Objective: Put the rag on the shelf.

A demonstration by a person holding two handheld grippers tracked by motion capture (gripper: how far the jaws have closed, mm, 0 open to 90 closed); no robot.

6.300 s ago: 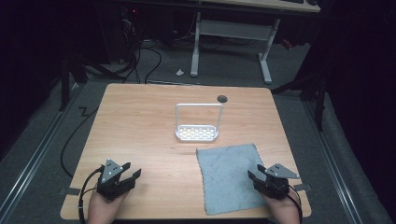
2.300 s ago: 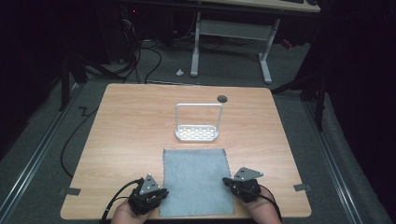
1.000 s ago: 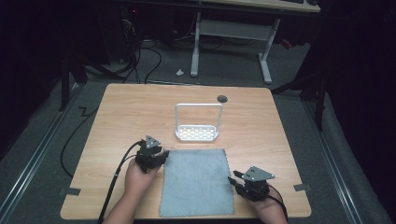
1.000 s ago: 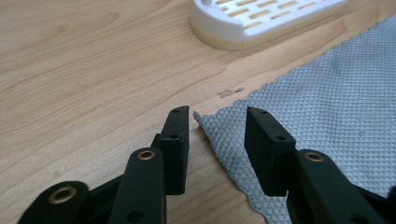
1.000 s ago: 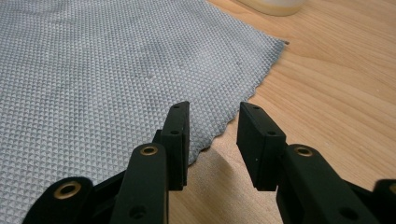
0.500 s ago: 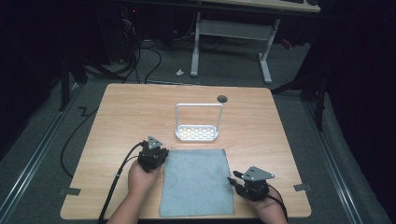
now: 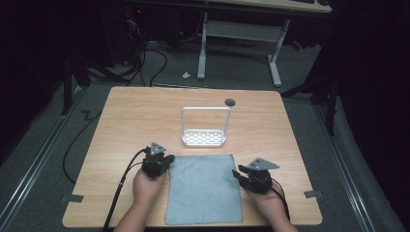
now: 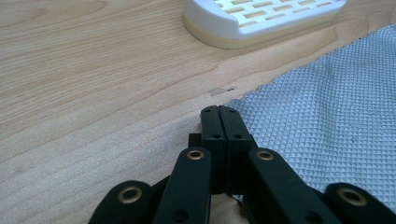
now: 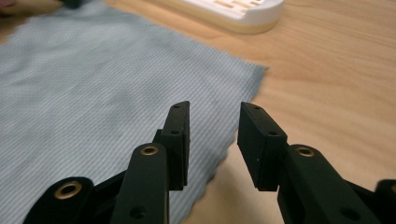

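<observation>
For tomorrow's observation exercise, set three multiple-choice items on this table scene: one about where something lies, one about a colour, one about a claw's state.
1. Where does the white rack stand?
A. beyond the cloth's far edge
B. on the cloth
C. on the floor

2. What colour is the cloth?
A. red
B. grey-blue
C. yellow

3. How stands the right claw?
A. shut
B. open
C. gripping the rack

Key: 1 A, bare wood lies between rack and cloth; 2 B, seen in all views; 3 B, a gap shows between its jaws over the cloth's edge.

Grey waffle-textured cloth (image 7: 203,188) (spread flat) on the table's near edge.
</observation>
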